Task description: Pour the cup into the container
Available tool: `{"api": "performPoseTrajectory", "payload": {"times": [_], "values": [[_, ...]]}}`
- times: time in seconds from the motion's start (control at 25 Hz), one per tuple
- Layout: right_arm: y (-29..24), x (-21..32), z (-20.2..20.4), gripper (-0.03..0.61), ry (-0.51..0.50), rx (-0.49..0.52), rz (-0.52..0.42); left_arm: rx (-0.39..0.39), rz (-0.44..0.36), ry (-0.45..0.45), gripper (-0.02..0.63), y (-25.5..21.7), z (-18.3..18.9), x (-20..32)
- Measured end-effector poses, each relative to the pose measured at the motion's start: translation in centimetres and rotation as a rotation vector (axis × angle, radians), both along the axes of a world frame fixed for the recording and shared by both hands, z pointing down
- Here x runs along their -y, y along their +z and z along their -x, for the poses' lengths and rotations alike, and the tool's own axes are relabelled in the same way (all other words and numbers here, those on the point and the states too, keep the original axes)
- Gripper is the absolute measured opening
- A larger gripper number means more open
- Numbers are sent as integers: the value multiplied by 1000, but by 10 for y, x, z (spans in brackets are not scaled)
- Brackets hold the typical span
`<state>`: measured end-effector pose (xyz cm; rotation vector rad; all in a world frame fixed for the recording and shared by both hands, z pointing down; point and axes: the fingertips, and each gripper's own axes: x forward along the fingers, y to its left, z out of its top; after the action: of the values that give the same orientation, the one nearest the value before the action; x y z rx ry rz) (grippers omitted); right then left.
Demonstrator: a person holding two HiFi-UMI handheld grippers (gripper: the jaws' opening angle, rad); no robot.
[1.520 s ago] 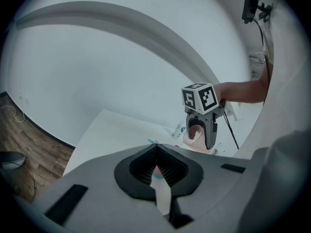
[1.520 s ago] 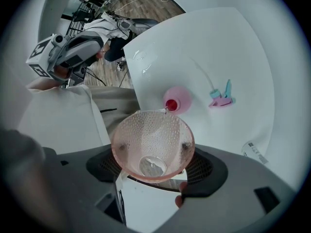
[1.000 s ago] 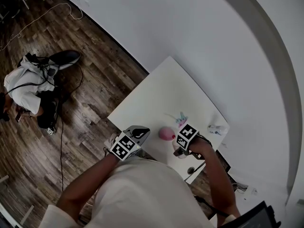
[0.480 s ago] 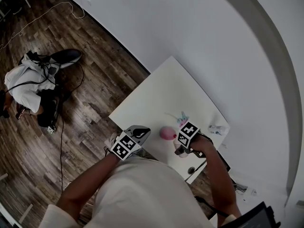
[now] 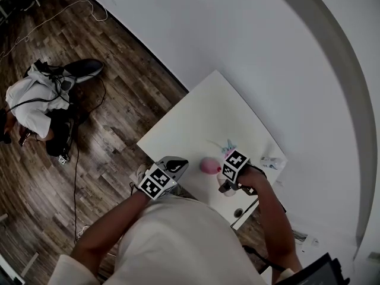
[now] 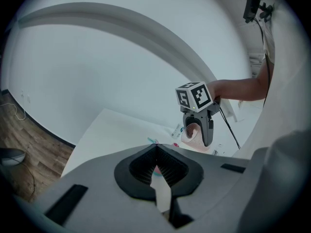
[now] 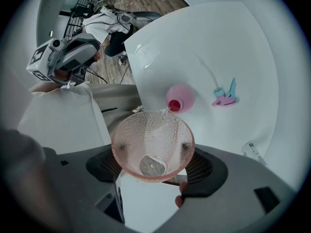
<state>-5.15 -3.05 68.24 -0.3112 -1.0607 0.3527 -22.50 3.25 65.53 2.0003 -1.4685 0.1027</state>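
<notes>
Pink dimpled plastic cup [image 7: 153, 144] hangs tilted over the white rectangular table [image 7: 218, 42], clamped in our right gripper [image 7: 153, 166]. Our left gripper [image 6: 156, 154], jaws together on nothing, hovers at the table's edge. The small round pink container [image 7: 181, 97] stands just beneath the cup's lip.

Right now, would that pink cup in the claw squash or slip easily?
Probably light: the cup looks like thin, see-through plastic. Its dimpled wall likely helps the right claw hold it without slipping. It looks round in the grip, so it seems fairly stiff, though a hard squeeze might dent it.
</notes>
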Motion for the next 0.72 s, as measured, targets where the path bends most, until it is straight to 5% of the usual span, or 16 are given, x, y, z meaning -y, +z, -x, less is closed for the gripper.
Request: {"api": "performPoseTrajectory", "payload": {"times": [0.72], "values": [[4,4,-2,377,-3,-40,5,6,1,-9,12,5,1,-11]]}}
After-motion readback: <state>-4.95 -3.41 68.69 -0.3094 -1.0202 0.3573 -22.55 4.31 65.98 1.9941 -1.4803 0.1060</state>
